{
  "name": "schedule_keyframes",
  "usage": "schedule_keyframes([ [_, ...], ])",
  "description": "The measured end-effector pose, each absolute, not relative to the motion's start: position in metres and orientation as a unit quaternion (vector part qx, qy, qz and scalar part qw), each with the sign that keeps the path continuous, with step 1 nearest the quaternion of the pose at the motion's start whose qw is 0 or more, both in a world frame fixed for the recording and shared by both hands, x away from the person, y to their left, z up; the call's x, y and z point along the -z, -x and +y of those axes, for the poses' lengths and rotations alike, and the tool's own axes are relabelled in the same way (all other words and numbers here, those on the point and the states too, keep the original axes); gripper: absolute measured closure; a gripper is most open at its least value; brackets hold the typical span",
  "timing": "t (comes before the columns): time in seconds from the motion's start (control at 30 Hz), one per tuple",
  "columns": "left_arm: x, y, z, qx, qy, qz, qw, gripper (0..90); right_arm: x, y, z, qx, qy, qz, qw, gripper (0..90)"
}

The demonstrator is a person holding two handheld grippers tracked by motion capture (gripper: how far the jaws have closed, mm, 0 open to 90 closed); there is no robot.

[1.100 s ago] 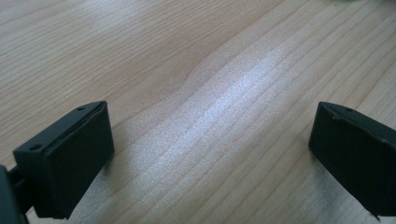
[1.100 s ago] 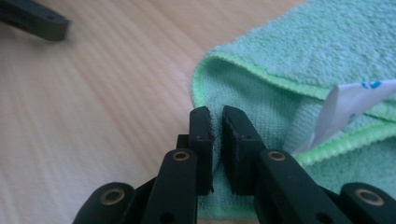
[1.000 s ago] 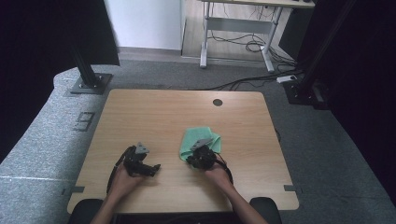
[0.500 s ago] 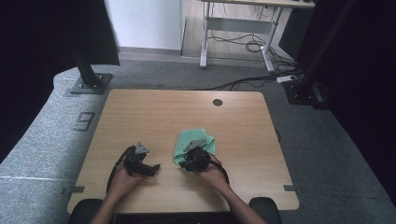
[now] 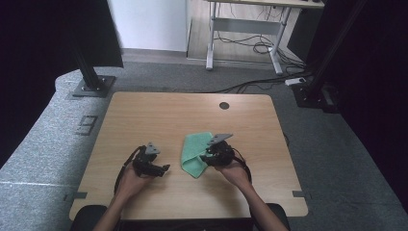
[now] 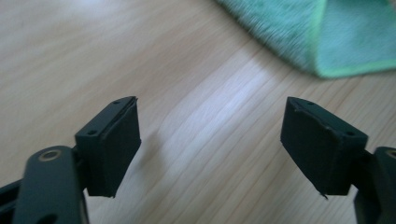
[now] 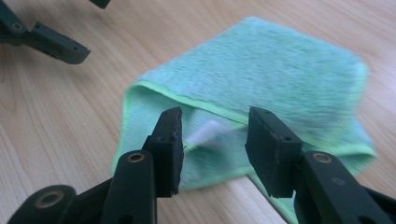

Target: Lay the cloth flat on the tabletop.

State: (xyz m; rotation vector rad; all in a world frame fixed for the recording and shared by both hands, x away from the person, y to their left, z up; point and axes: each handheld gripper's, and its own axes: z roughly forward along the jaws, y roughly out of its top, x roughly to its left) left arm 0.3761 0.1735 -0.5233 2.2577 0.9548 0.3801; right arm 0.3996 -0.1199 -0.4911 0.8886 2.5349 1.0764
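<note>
Both grippers (image 5: 161, 169) (image 5: 204, 158) are black, with brass-ringed pivot holes, square pads (image 6: 114, 140), grey three-cornered top plates and black cables.

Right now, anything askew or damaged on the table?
Nothing damaged or spilled. The green cloth lies folded unevenly, one layer skewed over the other, with a white tag poking out at the fold. The right gripper hovers open at that edge; the left gripper is open over bare table.

Cloth (image 7: 275, 70): green, fluffy terry pile, matt. Counter (image 6: 210, 135): pale wood grain, smooth, slight sheen. Tongs (image 7: 215, 140): matt black plastic.
</note>
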Motion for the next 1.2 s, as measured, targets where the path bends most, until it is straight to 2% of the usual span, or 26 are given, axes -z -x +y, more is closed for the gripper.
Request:
schedule_keyframes([
  [0.27, 0.510, -0.389, 0.139, -0.139, -0.868, 0.327, 0.348, 24.5, 0.492, -0.403, -0.138, -0.367, -0.321, 0.864, 0.123, 58.2],
  [0.6, 0.510, -0.404, 0.107, -0.122, -0.874, 0.305, 0.356, 28.7, 0.506, -0.393, -0.125, -0.378, -0.307, 0.868, 0.098, 50.5],
  [0.73, 0.518, -0.406, 0.100, -0.118, -0.882, 0.298, 0.345, 32.7, 0.512, -0.390, -0.116, -0.377, -0.297, 0.873, 0.087, 50.3],
  [0.83, 0.525, -0.406, 0.095, -0.125, -0.889, 0.295, 0.328, 41.4, 0.518, -0.390, -0.112, -0.358, -0.298, 0.880, 0.088, 61.7],
  [0.93, 0.531, -0.407, 0.094, -0.124, -0.893, 0.295, 0.317, 57.8, 0.523, -0.390, -0.111, -0.344, -0.297, 0.887, 0.087, 76.7],
  [0.97, 0.532, -0.407, 0.095, -0.122, -0.893, 0.296, 0.317, 68.7, 0.524, -0.390, -0.111, -0.342, -0.298, 0.887, 0.089, 79.4],
  [1.07, 0.530, -0.408, 0.100, -0.121, -0.884, 0.309, 0.328, 84.5, 0.519, -0.391, -0.117, -0.342, -0.300, 0.885, 0.099, 82.6],
  [1.2, 0.519, -0.408, 0.110, -0.125, -0.874, 0.318, 0.346, 86.5, 0.504, -0.394, -0.130, -0.348, -0.307, 0.877, 0.119, 83.0],
])
